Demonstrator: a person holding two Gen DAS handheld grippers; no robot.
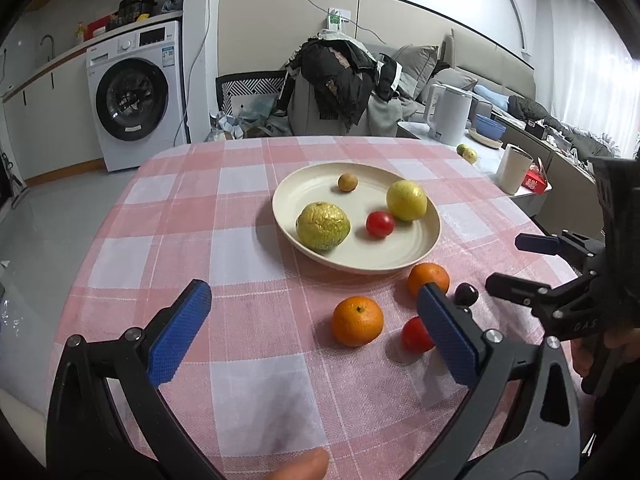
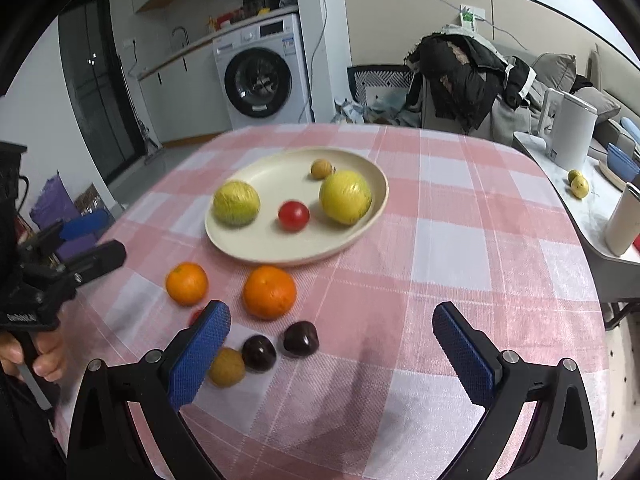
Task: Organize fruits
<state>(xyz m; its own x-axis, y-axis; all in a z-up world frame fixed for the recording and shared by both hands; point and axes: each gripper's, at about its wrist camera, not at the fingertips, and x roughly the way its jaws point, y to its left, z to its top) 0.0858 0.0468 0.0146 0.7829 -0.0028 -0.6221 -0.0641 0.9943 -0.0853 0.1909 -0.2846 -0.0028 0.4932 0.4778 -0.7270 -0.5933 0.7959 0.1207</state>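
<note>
A cream plate (image 1: 400, 264) (image 2: 280, 258) on the pink checked cloth holds two yellow-green fruits (image 1: 323, 226) (image 1: 406, 200), a red tomato (image 1: 380, 224) and a small brown fruit (image 1: 347, 182). In front of it on the cloth lie two oranges (image 2: 187, 283) (image 2: 270, 291), two dark cherries (image 2: 259, 353) (image 2: 301, 338), a brown fruit (image 2: 227, 367) and a second tomato (image 1: 416, 334). My left gripper (image 1: 314, 294) hangs open and empty above the nearer orange (image 1: 357, 321). My right gripper (image 2: 331, 314) is open and empty too, over the cherries.
A side counter (image 2: 560, 184) to the right carries a white kettle (image 2: 568, 132), a cup (image 2: 622, 220), blue bowls and two small fruits. Behind the table are a chair piled with dark clothes (image 1: 344, 80) and a washing machine (image 1: 132, 96). A hand (image 2: 44, 356) grips the left tool.
</note>
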